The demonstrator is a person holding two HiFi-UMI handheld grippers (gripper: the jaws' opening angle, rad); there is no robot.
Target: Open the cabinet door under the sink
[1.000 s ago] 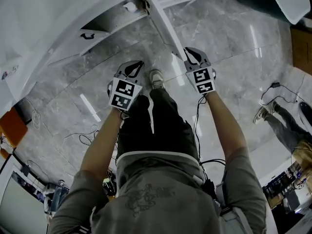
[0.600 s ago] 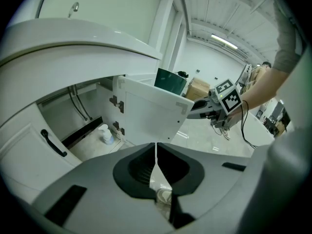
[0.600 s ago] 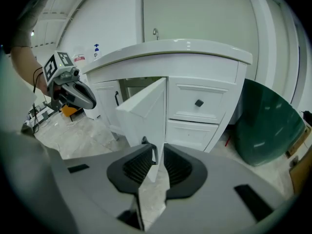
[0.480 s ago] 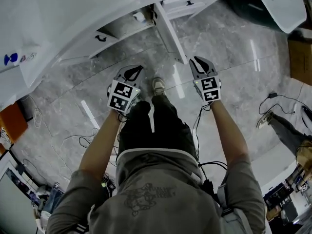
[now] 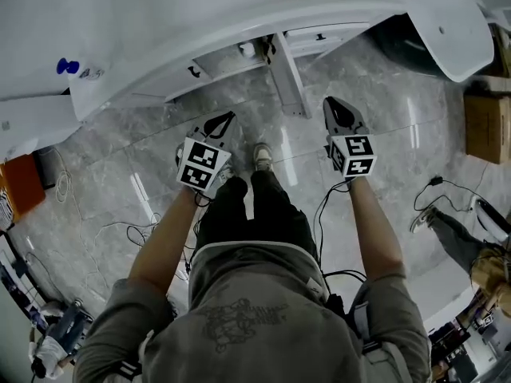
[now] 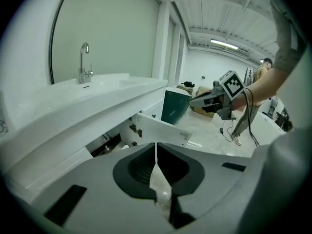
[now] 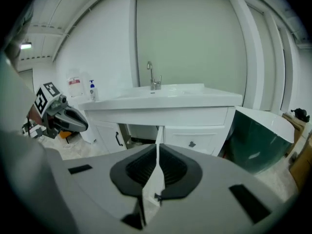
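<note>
The white sink cabinet [image 5: 200,70] stands under the basin, with its middle door [image 5: 289,74] swung out over the floor, edge-on. This open door [image 6: 161,129] shows its inner face and hinges in the left gripper view, and as a thin edge [image 7: 158,133] in the right gripper view. My left gripper [image 5: 230,116] hangs shut and empty left of the door. Right of it, my right gripper [image 5: 327,100] is closing to a shut line with nothing between the jaws. Neither gripper touches the door. The jaws show as closed lines [image 6: 156,145] [image 7: 157,145].
A faucet [image 7: 153,79] rises from the basin, and a blue-capped soap bottle [image 5: 68,66] stands at its left end. A closed door with a black handle [image 7: 117,138] is left of the opening. A white-rimmed green tub [image 7: 253,140] stands right. Cables [image 5: 120,222] lie on the marble floor.
Both grippers have risen from near the floor and drawn back from the open door. The sink top has come into the head view. The door stays open.
</note>
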